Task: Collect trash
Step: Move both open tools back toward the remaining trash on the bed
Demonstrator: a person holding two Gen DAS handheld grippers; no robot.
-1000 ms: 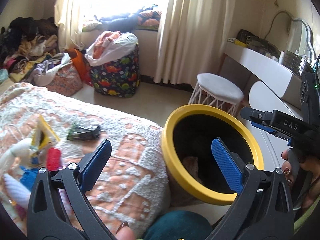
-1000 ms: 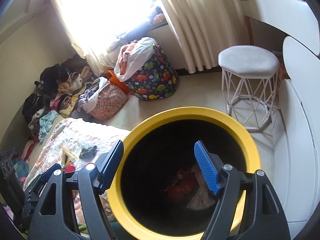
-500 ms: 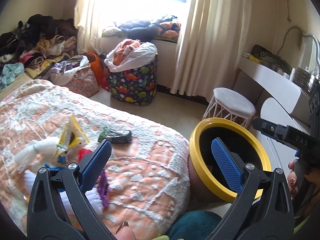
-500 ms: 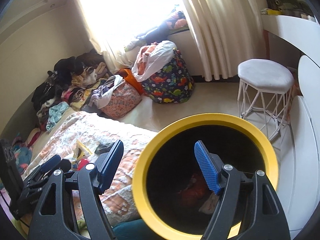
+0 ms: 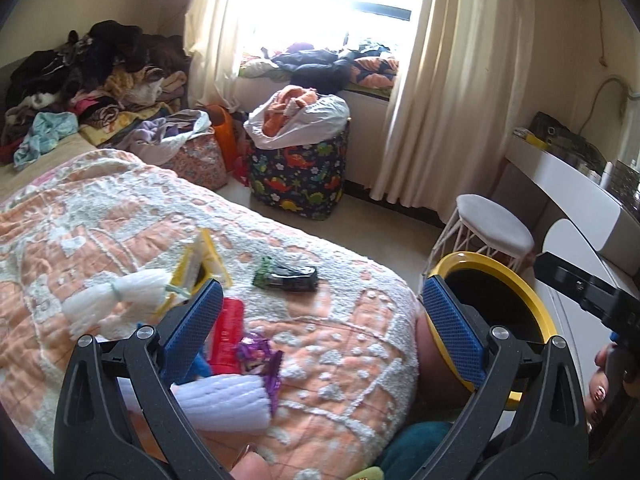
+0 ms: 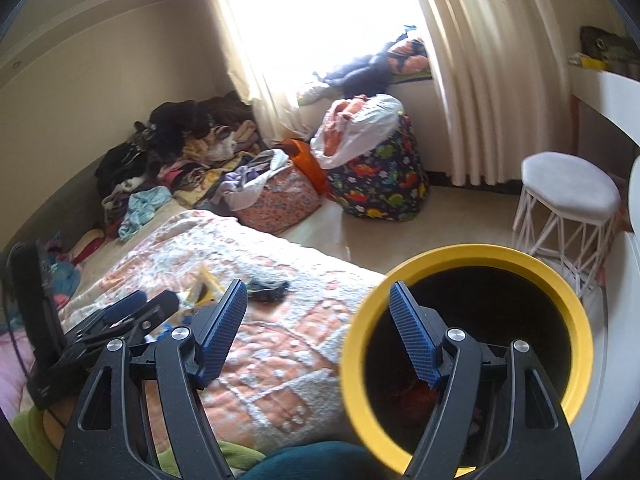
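Two grippers are showing, both with blue-padded jaws spread wide and nothing sitting between them. The left gripper [image 5: 320,320] is hanging over the bedspread [image 5: 340,340], empty; the right gripper [image 6: 316,324] is hanging at the bed's edge, its right finger lying in front of the bin's dark mouth, gripping nothing.

One yellow-rimmed bin [image 6: 576,308] is standing off the bed's corner, at 3 o'clock from the left gripper, with reddish scraps lying at its bottom.

The trash is lying on the bedspread near the left gripper's left finger: one white foam roll [image 5: 224,404] at 7 o'clock, one purple wrapper [image 5: 260,356] touching it, one red tube [image 5: 228,336] just beside the finger, one white tassel-like bundle [image 5: 116,300] at 9 o'clock, one yellow packet [image 5: 200,264] standing tilted at 11 o'clock. One dark wrapper [image 5: 286,278] is lying apart at 12 o'clock.

Farther off, one white stool [image 5: 496,232] is standing at 2 o'clock behind the bin, and one dinosaur-print bag [image 5: 296,172] at 12 o'clock is sitting stuffed under the window
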